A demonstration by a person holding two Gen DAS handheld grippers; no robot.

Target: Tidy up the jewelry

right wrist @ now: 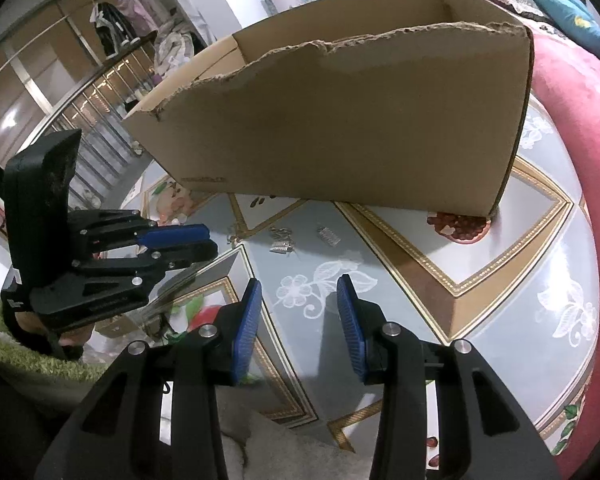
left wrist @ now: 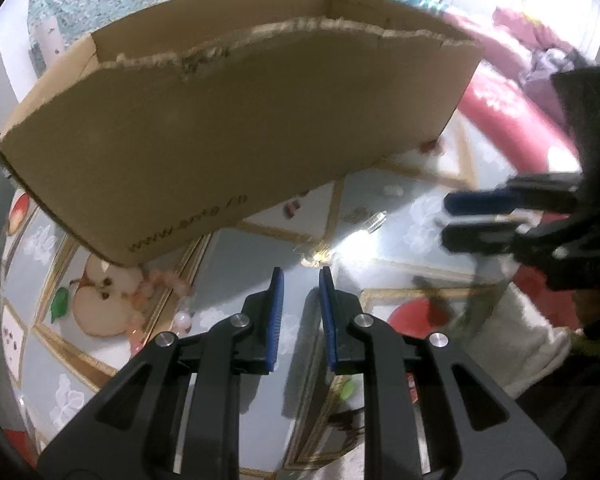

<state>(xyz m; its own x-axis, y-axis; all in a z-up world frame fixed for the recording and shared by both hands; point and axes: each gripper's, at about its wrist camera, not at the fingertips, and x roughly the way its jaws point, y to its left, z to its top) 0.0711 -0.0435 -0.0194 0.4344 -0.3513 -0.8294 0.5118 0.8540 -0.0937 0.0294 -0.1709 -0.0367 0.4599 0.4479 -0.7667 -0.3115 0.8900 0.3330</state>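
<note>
A small gold jewelry piece (left wrist: 315, 258) glints on the patterned table cover, right at the tips of my left gripper (left wrist: 301, 272). The jaws stand only narrowly apart and pinch it; glare hides part of it. In the right wrist view the left gripper (right wrist: 213, 241) comes in from the left, with that piece (right wrist: 233, 240) at its tips. My right gripper (right wrist: 300, 284) hovers open over the cover, holding nothing; the left wrist view shows it (left wrist: 446, 220) at the right. Silver pieces (right wrist: 282, 242) (right wrist: 328, 235) lie ahead of it. A torn cardboard box (left wrist: 220, 120) (right wrist: 360, 120) stands behind.
Pink beads (left wrist: 168, 280) lie by the box's near corner on the left. A red cushion (right wrist: 572, 100) curves round the table's right side. A green rug (right wrist: 20, 352) and white cloth (left wrist: 520, 340) lie at the near edge.
</note>
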